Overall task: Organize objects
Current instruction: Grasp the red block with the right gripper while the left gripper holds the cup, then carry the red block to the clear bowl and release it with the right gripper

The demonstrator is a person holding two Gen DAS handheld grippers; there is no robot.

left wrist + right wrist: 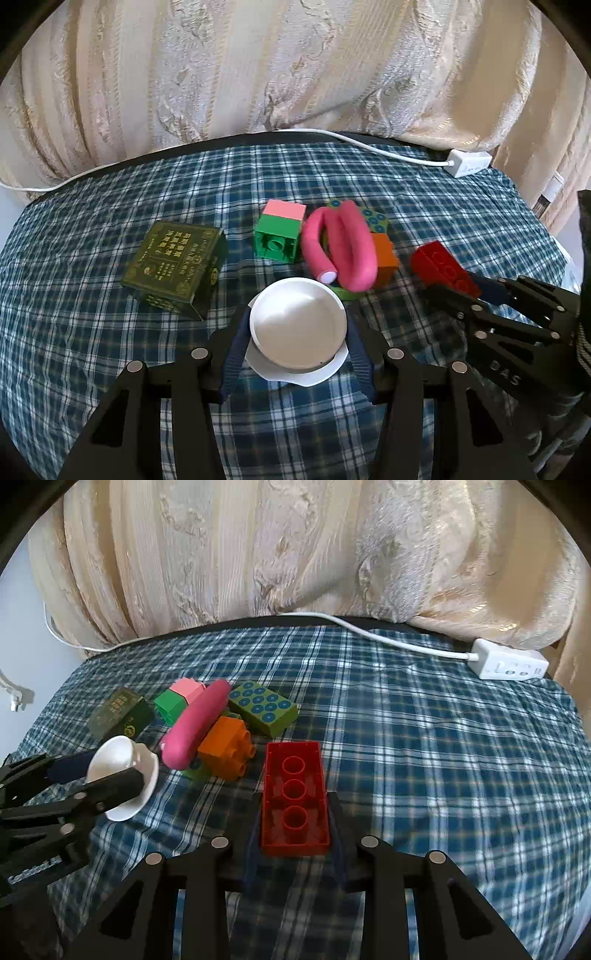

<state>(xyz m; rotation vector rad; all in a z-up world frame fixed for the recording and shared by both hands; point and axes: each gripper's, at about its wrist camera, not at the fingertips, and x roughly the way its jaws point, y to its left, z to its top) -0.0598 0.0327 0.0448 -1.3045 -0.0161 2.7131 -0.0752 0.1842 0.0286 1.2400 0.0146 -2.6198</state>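
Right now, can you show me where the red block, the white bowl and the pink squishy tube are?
red block [295, 797], right wrist view, on its hollow underside.
white bowl [297, 325], left wrist view, on its inside bottom.
pink squishy tube [351, 243], left wrist view, on its right-hand limb.

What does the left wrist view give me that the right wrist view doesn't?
Only the left wrist view: the white cup's empty inside from above, and the pink roller bent into a U. Only the right wrist view: the red brick's hollow underside with the right claw shut on it, and the dotted green block's whole top. Both show the plaid cloth, dark green box, orange brick and power strip.
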